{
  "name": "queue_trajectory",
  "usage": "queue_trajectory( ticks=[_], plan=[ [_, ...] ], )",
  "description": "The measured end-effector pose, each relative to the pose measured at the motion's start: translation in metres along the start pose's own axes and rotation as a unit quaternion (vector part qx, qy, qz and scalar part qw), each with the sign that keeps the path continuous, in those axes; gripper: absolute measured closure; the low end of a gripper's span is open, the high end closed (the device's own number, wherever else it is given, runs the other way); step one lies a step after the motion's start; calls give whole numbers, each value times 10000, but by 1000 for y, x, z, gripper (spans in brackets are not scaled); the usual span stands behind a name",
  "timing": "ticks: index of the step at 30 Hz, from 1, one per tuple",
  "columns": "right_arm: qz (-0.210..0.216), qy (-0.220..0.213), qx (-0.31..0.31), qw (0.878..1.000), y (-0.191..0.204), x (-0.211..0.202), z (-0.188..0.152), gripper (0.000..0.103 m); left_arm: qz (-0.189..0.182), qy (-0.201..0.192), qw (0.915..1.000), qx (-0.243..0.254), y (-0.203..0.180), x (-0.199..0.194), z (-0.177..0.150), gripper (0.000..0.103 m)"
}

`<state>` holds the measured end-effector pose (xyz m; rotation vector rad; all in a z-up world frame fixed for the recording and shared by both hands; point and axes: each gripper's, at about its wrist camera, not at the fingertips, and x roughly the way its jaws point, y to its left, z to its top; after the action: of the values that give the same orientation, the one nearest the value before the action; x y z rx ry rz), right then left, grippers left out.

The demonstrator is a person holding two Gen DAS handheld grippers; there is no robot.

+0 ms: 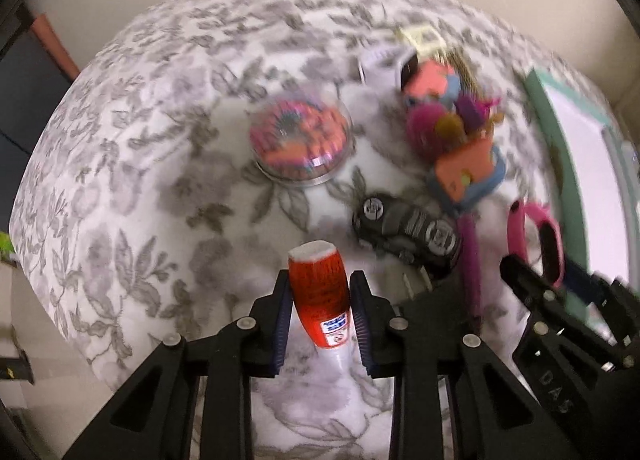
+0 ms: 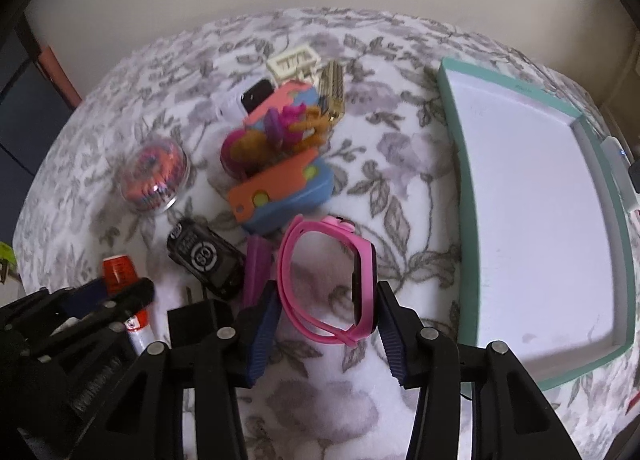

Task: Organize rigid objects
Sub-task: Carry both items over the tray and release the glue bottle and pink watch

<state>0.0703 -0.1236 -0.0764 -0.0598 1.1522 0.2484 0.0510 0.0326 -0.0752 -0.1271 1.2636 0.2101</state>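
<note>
**Both grippers loaded over the floral cloth**

Your left gripper [image 1: 320, 300] is clamped on a small red bottle [image 1: 320, 288] with a white cap; the ribbed blue pads [image 1: 282, 320] press its rounded sides, and it tilts slightly above the grey-leafed, soft-looking cloth [image 1: 140, 180].

Your right gripper [image 2: 326, 320] holds a pink watch [image 2: 324, 280], its smooth rubbery strap looped in an oval and its dark face against the right-hand pad. Whether the watch is lifted clear of the cloth, you cannot tell.

Toward the right edge of the cloth lies a shallow rectangular tray [image 2: 452, 132] with a teal rim and plain white floor. Near the middle sits a heap of orange, blue and pink plastic toys [image 2: 280, 172]. Left of the heap is a clear domed container [image 2: 154, 172] with bright striped contents, and just ahead of your grippers rests a black car key fob [image 2: 206, 260], beside a purple strip [image 2: 256, 272].
</note>
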Motion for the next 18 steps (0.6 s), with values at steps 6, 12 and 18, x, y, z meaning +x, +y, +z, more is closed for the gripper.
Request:
queue_trajectory(
  ticks=[6, 12, 18],
  plan=[
    [-142, -399, 387, 9984, -24, -28, 11, 53, -277, -424, 9985, -206, -12, -39, 34, 74],
    [-532, -811, 951, 9907, -68, -57, 22, 53, -677, -756, 9948, 0, -65, -67, 59, 74],
    [-851, -942, 1660, 9779, -124, -72, 30, 53, -1062, -660, 9917, 305, -132, -83, 56, 74]
  ],
)
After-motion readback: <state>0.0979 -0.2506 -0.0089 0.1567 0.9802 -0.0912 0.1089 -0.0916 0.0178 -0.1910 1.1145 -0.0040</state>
